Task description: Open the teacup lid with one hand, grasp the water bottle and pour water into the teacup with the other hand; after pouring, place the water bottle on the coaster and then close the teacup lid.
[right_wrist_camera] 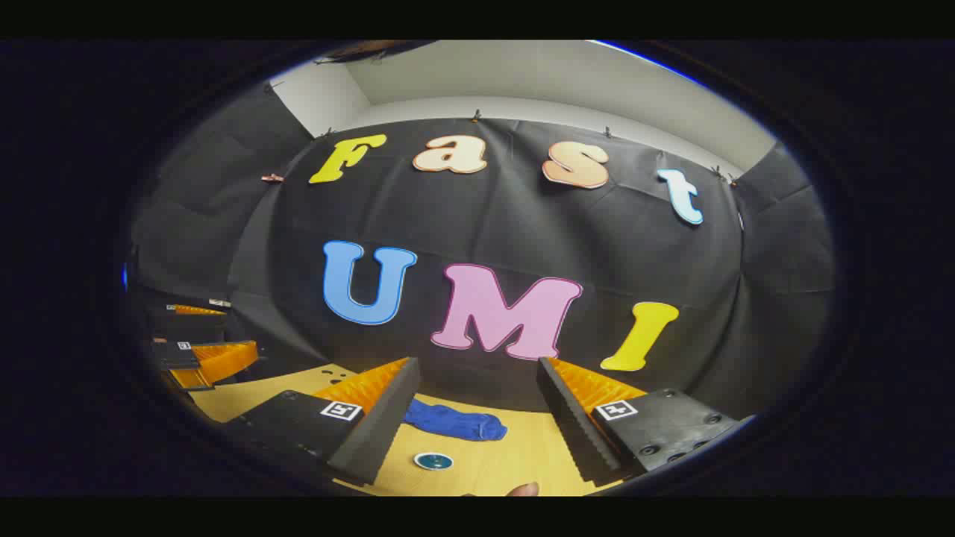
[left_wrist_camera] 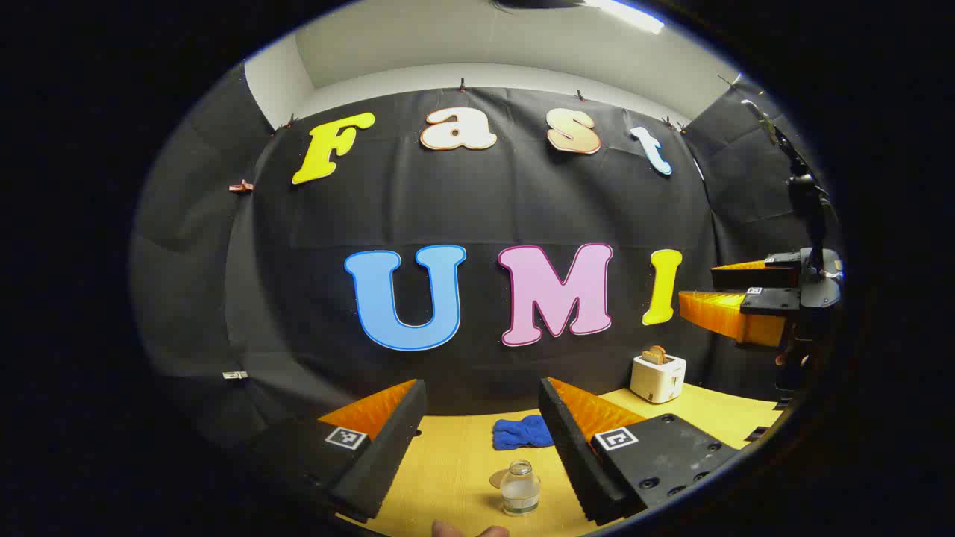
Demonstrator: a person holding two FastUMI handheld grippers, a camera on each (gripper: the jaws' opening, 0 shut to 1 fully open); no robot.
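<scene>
A small clear glass water bottle with water in it stands upright on the yellow table. It is low between the spread fingers of my left gripper, which is open and touches nothing. A tan disc lies just behind the bottle, partly hidden. In the right gripper view a small teal round disc, perhaps the coaster, lies flat on the table. My right gripper is open and empty above it. The right gripper hangs high at the far right, and the left gripper sits at the far left.
A crumpled blue cloth lies at the back of the table near the black wall. A white toaster with toast in it stands at the back right. A fingertip shows at the bottom edge.
</scene>
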